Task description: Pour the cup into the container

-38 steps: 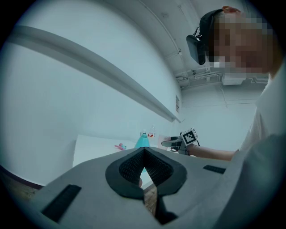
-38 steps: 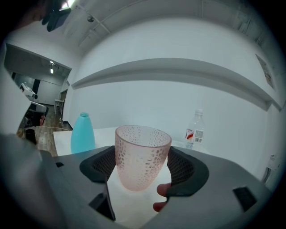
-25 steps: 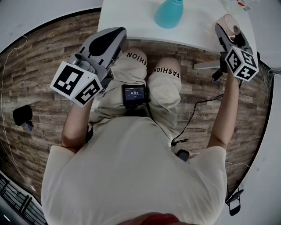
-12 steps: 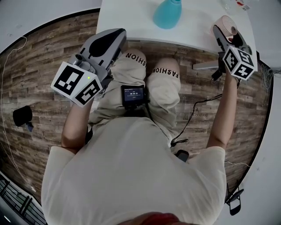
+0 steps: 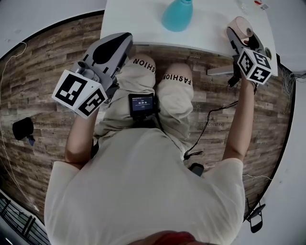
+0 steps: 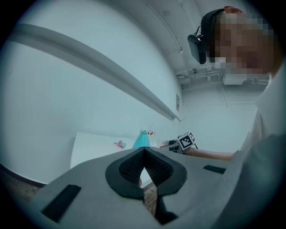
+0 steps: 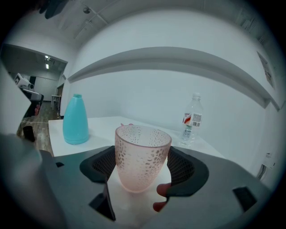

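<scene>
A pink dimpled cup (image 7: pixel 142 156) stands upright between the pads of my right gripper (image 7: pixel 143 166), which is shut on it. In the head view that cup (image 5: pixel 242 25) and right gripper (image 5: pixel 237 30) are over the front right corner of the white table (image 5: pixel 143 24). A teal bottle-shaped container (image 5: pixel 177 14) stands at the table's middle, left of the cup, and shows in the right gripper view too (image 7: pixel 75 120). My left gripper (image 5: pixel 122 40) hangs over the person's lap, short of the table edge, shut and holding nothing (image 6: pixel 143 154).
A clear water bottle (image 7: pixel 191 120) stands on the table to the right, beyond the cup. A small pink item (image 6: pixel 119 144) lies on the table left of the teal container. The person's knees (image 5: pixel 162 86) are under the table's front edge. Cables trail on the wooden floor (image 5: pixel 215 119).
The right gripper with the cup has edged slightly left and forward over the table. The left gripper stays almost where it was.
</scene>
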Tool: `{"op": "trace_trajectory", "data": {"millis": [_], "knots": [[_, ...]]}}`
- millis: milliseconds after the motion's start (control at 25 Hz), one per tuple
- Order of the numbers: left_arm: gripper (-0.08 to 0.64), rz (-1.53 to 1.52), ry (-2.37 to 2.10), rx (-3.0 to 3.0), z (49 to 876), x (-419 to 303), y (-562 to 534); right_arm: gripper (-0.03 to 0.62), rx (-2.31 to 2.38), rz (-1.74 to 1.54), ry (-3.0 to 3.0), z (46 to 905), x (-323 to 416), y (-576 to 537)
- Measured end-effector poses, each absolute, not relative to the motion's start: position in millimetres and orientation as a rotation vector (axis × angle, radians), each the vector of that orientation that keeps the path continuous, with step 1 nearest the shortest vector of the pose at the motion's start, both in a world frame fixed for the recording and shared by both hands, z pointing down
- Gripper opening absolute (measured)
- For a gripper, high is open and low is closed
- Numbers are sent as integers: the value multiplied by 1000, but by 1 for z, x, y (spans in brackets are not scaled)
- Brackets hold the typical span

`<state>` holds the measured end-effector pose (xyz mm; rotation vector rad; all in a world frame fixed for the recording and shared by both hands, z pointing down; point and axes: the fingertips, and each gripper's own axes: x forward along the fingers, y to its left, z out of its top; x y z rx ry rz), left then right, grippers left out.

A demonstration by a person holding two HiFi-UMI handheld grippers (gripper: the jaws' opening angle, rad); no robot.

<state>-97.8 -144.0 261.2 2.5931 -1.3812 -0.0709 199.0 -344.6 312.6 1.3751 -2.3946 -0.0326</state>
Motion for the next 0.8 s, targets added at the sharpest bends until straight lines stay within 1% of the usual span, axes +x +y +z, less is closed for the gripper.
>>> {"op": "trace_trajectory", "data": {"millis": [800], "knots": [[11, -73, -1375, 2588, 264, -97, -146, 368, 1372, -4, -2435, 313, 202, -345]]}}
